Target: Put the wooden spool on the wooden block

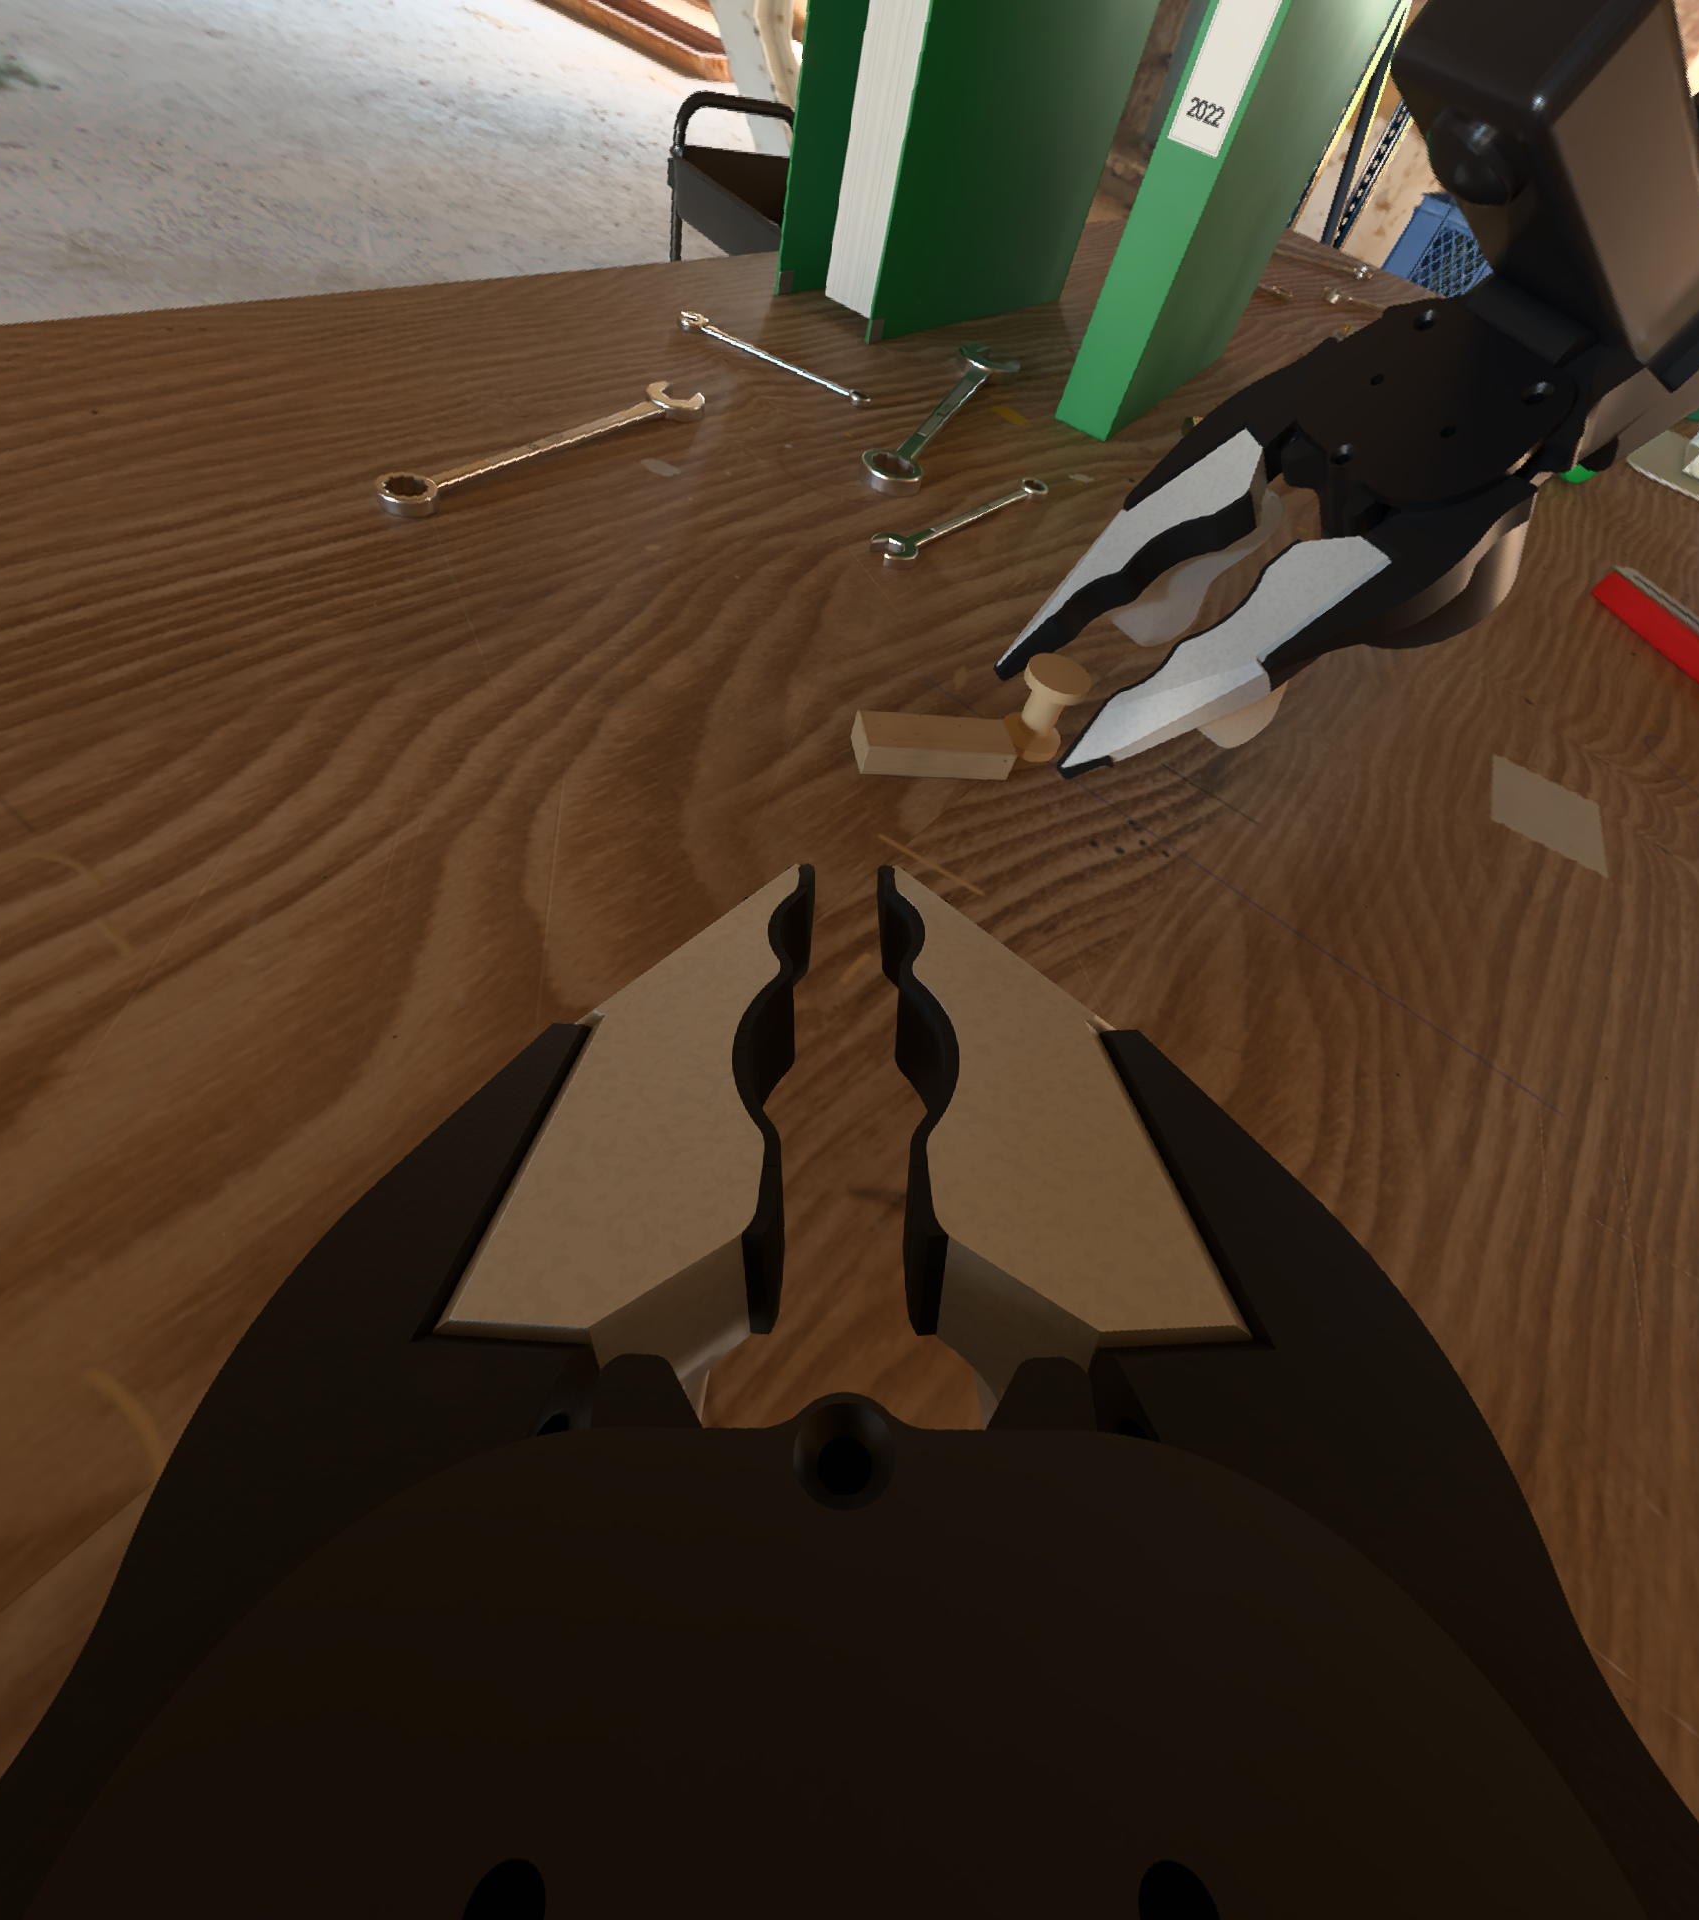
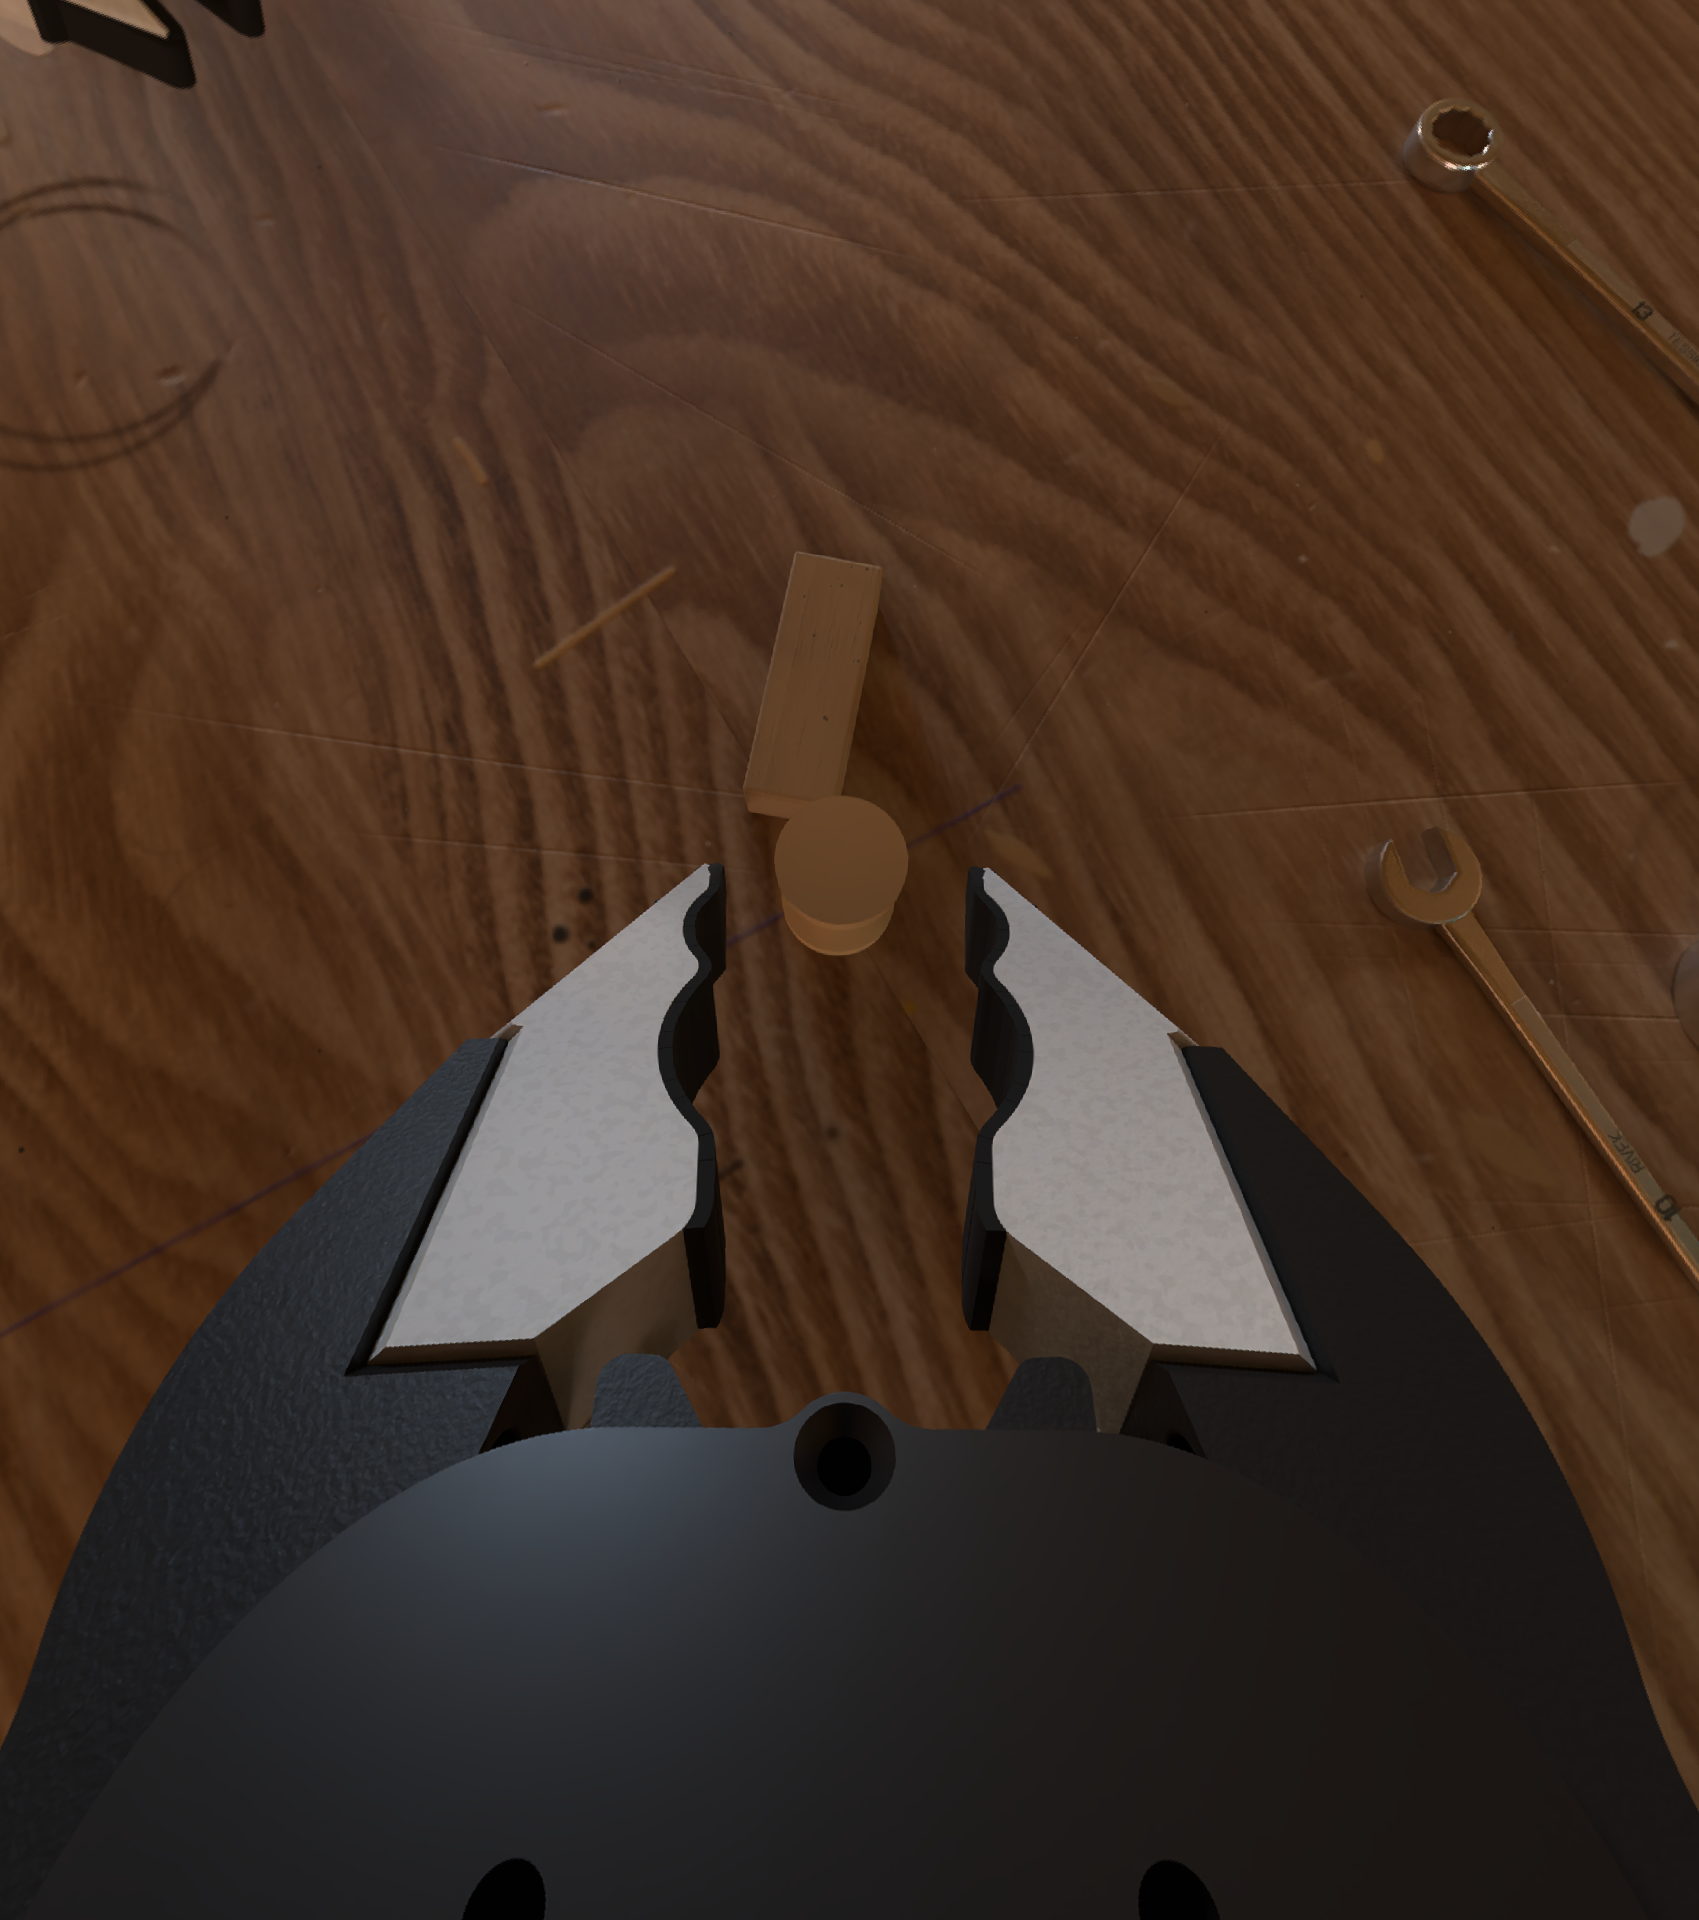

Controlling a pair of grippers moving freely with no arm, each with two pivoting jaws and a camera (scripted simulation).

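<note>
- Our right gripper (image 2: 843, 883) hangs above the wooden spool (image 2: 840, 871), its jaws spread with nothing between them; the spool sits just ahead of the tips, roughly centred in the gap, and neither finger touches it.
- We judge this to be the approach step: the spool is not yet gripped and not yet on the wooden block (image 2: 812, 691).
- The spool stands upright on the table (image 2: 201, 727) at the near end of the block, touching it or very nearly so; from the left wrist view its lower flange meets the block's end face.
- Our left gripper (image 1: 845, 883) waits well back from the spool and block, which lie ahead of it and to its right; its fingers stand narrowly apart and hold nothing.
- The next move, as we read it, calls for lowering the right gripper until the pads bracket the narrow waist or top flange, then closing, lifting clear, and carrying the spool forward onto the block's top face.
- The risk we see is nudging the block, since it sits so close beyond the spool.
- The spool is pale turned wood: a round flat cap, slim stem, wider foot.
- The block is a plain rectangular bar of light wood, flat-topped and narrow, so the landing area is slim.
- The table is dark, strongly grained wood with scratches.
- Shiny metal wrenches (image 2: 1593, 301) lie off to the right gripper's right side.
</note>
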